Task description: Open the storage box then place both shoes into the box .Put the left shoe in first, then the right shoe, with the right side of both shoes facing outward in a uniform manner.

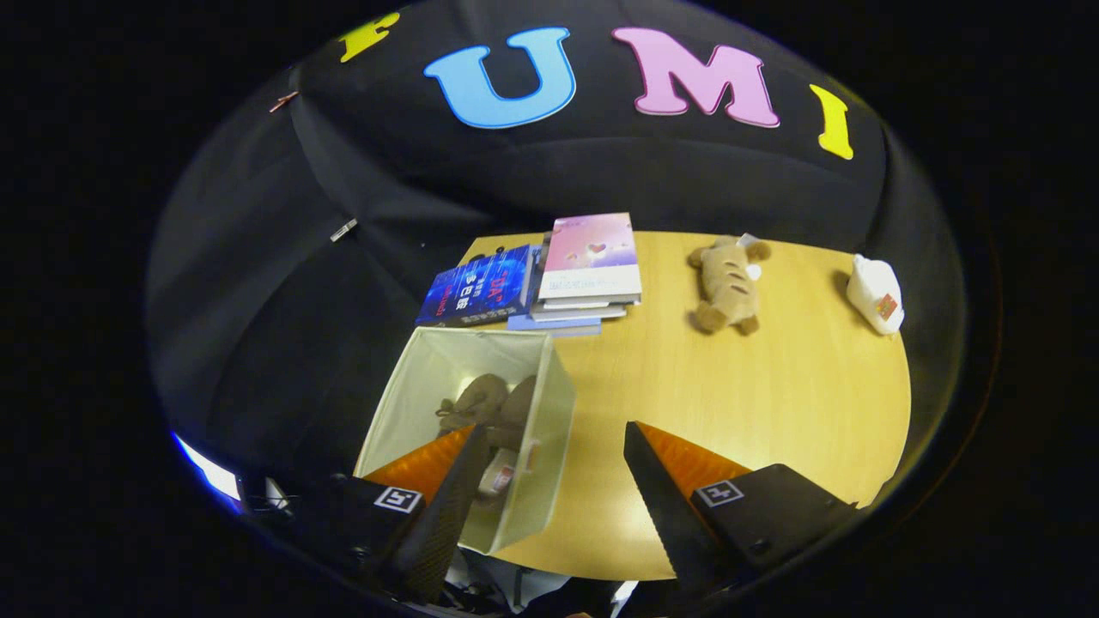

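The fingers of the gripper (554, 446) stand wide apart and hold nothing, hovering above the near edge of the wooden table (773, 403). The storage box (532, 481), pale fabric and open at the top, sits at the table's near left corner; its right wall lies in the gap between the fingers, while the left finger overlaps its interior. Inside the box lie the two brown shoes (489, 408), side by side and just beyond the left fingertip. Beyond the box, at the table's far edge, rests a stack of books (549, 275). To the right of the books lies a plush toy (728, 285), and further right a white bottle (876, 294) on its side.
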`<state>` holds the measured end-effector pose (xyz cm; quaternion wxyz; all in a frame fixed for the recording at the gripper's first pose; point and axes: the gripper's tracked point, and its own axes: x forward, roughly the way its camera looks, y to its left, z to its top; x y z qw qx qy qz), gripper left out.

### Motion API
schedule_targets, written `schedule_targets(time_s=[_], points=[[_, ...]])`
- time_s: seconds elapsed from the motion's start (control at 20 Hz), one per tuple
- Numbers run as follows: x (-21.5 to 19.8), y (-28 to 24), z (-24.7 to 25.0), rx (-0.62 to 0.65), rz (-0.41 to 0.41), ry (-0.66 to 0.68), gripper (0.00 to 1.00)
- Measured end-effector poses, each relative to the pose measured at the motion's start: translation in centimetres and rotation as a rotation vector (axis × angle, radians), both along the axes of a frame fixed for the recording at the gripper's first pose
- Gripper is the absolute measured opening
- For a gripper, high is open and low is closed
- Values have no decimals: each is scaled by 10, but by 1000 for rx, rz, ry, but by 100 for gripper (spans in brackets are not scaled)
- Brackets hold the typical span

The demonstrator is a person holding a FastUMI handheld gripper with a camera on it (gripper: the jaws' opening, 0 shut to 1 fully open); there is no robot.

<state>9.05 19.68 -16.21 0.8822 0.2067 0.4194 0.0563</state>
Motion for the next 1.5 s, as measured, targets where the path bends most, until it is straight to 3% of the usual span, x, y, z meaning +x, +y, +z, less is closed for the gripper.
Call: schedule_targets(time_s=[0.45,0.85,1.15,1.5], points=[[-6,-126,36,-132,-140,-240,99],[-31,-202,99,-275,-191,-534,99],[-63,-218,119,-326,-152,-649,99],[-92,-217,127,-339,-98,-692,98]])
